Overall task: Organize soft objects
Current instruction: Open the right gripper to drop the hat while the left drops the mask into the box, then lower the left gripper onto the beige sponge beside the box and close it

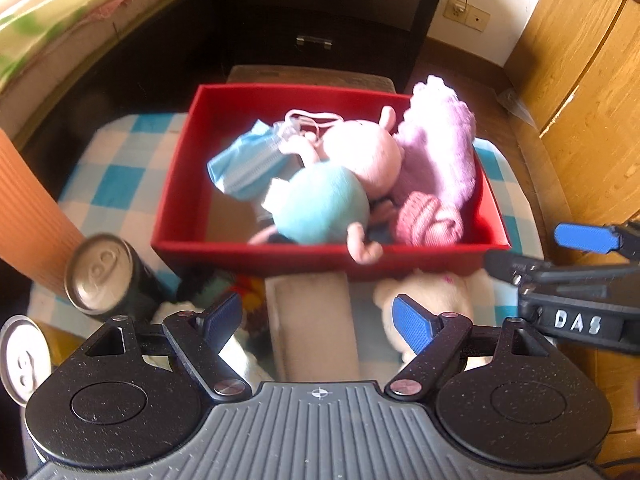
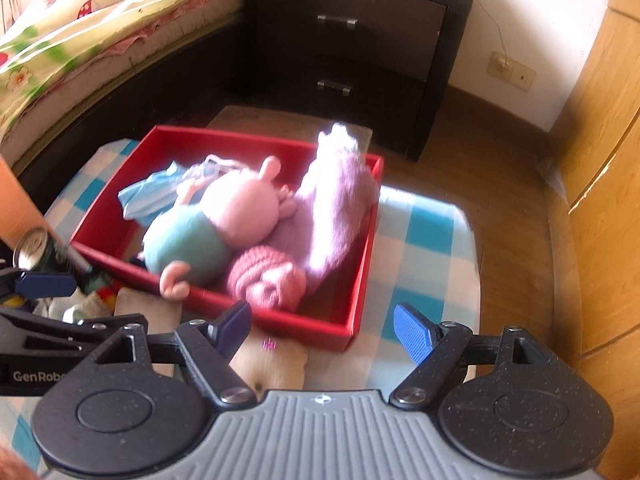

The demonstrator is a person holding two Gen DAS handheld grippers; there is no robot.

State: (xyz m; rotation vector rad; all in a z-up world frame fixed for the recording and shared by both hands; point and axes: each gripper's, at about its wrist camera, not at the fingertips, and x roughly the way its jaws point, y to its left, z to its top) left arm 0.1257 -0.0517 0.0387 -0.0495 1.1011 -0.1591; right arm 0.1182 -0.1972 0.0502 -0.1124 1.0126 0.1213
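Fig.: two wrist views, one moment. Red box sits on a desk covered w/ a blue-and-white checked cloth. Inside the box: pig plush w/ pink head and teal body, lying across the middle, one pink limb hanging over the near wall; blue face mask at the left, touching the plush; purple fuzzy cloth leaning on the right wall, its top standing above the rim; pink knit ball in the near right corner, touching the plush and the purple cloth.

Outside the box, just beside its near wall: beige folded cloth, white plush to its right, and a small colourful soft item to its left (blurred, kind not clear). Two drink cans stand at the left desk edge. Behind: dark nightstand, bed at upper left, wooden floor.

Left tongs: spread wide, nothing between the blue pads, hovering over the beige cloth. Right tongs: spread, nothing pinched, over the white plush near the box's near right corner. Each pair of tongs shows at the edge of the other's view, side by side.
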